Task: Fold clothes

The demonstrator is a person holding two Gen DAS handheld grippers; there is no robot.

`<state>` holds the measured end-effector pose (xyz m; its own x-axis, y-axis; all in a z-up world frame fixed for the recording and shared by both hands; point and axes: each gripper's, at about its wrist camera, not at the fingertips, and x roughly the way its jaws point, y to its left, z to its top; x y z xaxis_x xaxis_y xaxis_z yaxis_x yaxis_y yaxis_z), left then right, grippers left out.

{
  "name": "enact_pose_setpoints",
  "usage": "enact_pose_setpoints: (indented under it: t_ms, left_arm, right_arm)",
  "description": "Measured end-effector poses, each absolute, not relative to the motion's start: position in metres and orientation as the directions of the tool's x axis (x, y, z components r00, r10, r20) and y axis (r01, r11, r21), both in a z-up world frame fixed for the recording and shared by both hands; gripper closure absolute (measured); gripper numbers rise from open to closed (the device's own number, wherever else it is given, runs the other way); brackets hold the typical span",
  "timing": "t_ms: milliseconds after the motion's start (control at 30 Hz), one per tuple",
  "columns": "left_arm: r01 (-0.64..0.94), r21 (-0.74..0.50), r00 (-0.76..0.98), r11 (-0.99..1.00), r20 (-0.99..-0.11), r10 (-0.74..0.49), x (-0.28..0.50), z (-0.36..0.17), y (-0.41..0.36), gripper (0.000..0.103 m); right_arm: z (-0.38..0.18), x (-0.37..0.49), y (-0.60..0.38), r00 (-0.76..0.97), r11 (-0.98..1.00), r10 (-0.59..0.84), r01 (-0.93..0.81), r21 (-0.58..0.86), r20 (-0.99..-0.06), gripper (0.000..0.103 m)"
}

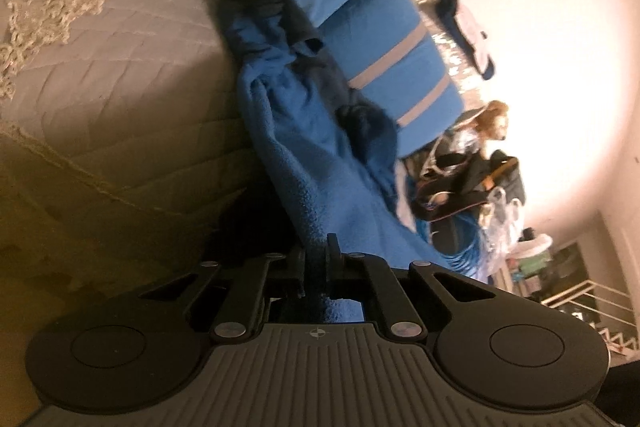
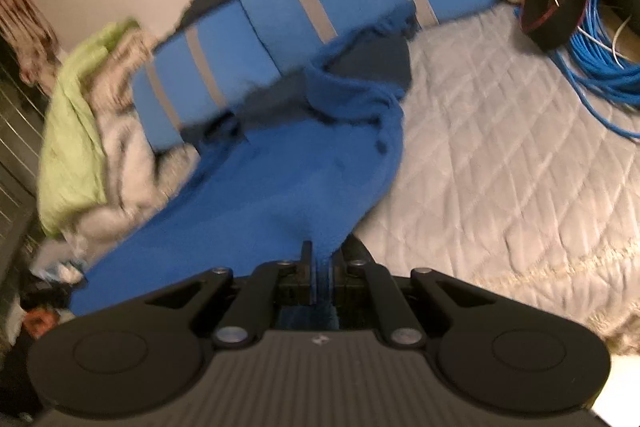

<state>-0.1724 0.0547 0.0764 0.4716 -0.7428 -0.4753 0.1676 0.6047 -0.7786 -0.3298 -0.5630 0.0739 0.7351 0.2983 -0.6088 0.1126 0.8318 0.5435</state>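
The bed (image 2: 500,131), covered by a pale grey quilted bedspread with a fringed cream trim, carried everything. Along its far edge lay 2 bright blue cushions with grey stripes (image 2: 312,7). The blue fleece garment with a dark navy lining (image 2: 280,187) stretched from those cushions towards both grippers, partly lifted off the bedspread. A crumpled lime-green and cream blanket (image 2: 80,131) sat at the bed's left edge in the right wrist view, and a coil of blue cable (image 2: 600,59) near its far right corner. The left gripper (image 1: 318,255) had its jaws closed tight on a fold of the fleece. The right gripper (image 2: 318,263) likewise pinched the fleece's near edge, jaws fully closed.
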Motion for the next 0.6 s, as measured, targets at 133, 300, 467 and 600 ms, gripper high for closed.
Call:
enact_pose_setpoints:
  t_ms: [133, 300, 467, 600]
  left_arm:
    - [0.121, -0.722, 0.495, 0.682, -0.551, -0.672, -0.168, 0.075, 0.056, 0.069]
    - [0.083, -0.579, 0.546, 0.811, -0.655, -0.523, -0.168, 0.085, 0.057, 0.024]
    - [0.108, -0.455, 0.568, 0.884, -0.702, -0.43, -0.169, 0.104, 0.051, 0.024]
    - [0.161, -0.484, 0.584, 0.86, -0.656, -0.478, -0.171, 0.127, 0.055, 0.024]
  right_arm:
    - [0.067, -0.327, -0.555, 0.711, 0.858, 0.27, 0.128, 0.497, -0.649, 0.079]
    - [0.08, -0.325, -0.553, 0.729, 0.913, 0.151, 0.156, 0.377, -0.667, 0.004]
    - [0.092, -0.321, -0.559, 0.737, 0.933, 0.04, 0.214, 0.289, -0.675, 0.0]
    - [0.102, -0.318, -0.563, 0.744, 0.938, -0.001, 0.233, 0.258, -0.668, 0.0]
